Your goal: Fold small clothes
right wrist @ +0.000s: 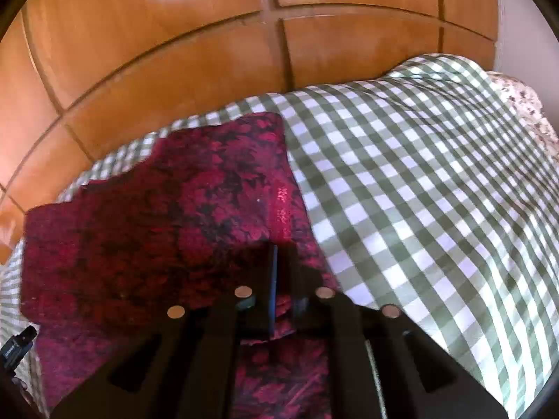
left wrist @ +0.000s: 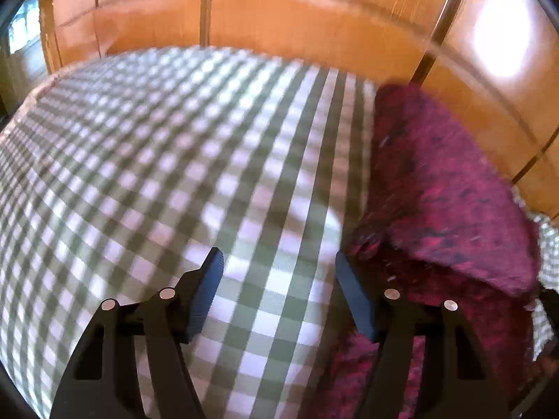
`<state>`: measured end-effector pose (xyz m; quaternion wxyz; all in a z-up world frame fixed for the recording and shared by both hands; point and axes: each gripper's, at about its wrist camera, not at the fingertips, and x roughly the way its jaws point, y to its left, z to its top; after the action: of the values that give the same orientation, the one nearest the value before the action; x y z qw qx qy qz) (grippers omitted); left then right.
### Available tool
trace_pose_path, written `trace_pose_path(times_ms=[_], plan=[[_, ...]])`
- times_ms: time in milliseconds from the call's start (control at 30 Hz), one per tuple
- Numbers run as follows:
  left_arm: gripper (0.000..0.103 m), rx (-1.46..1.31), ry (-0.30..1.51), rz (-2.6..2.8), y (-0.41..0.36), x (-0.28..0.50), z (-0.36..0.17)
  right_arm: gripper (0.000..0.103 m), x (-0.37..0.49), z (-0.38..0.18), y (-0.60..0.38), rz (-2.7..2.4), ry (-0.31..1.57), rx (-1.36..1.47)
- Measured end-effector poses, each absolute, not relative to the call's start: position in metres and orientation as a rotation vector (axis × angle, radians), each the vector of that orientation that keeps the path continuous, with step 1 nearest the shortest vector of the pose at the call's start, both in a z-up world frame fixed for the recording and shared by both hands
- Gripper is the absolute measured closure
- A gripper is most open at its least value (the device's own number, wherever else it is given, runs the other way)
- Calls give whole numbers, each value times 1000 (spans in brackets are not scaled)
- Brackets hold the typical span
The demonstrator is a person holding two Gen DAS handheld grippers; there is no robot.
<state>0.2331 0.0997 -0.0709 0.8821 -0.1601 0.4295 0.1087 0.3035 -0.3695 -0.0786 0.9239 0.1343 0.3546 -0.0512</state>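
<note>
A small dark red garment with a black leaf pattern point(right wrist: 157, 223) lies on a green and white checked cloth point(right wrist: 419, 192). My right gripper point(right wrist: 283, 262) is shut on the garment's near edge, and a fold of the fabric shows between its pads. In the left wrist view the garment point(left wrist: 447, 188) lies at the right, partly lifted or folded over. My left gripper point(left wrist: 279, 272) is open and empty over the checked cloth point(left wrist: 157, 174), its right finger point(left wrist: 353, 289) right beside the garment's edge.
Orange wooden cabinet doors point(right wrist: 174, 70) stand close behind the cloth's far edge. A pale speckled surface point(right wrist: 524, 104) shows at the cloth's far right. The other gripper's black tip point(right wrist: 17, 345) shows at the lower left.
</note>
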Motion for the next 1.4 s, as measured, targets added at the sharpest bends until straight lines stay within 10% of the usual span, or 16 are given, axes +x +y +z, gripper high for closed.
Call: trace_pose_path(times_ms=[67, 700, 1167, 1233, 1300, 1400], plan=[[37, -329, 810, 194, 101, 224, -51, 67, 291, -68, -377, -86, 702, 315], [36, -344, 822, -175, 59, 258, -44, 25, 315, -76, -291, 85, 699, 142], [31, -792, 999, -233, 125, 380, -78, 14, 314, -81, -281, 81, 660, 119], [44, -833, 988, -260, 121, 387, -84, 12, 313, -81, -280, 84, 657, 114], [78, -770, 958, -251, 112, 385, -79, 11, 313, -81, -279, 81, 658, 108], [84, -706, 855, -231, 109, 365, -65, 11, 313, -75, -275, 85, 657, 89]])
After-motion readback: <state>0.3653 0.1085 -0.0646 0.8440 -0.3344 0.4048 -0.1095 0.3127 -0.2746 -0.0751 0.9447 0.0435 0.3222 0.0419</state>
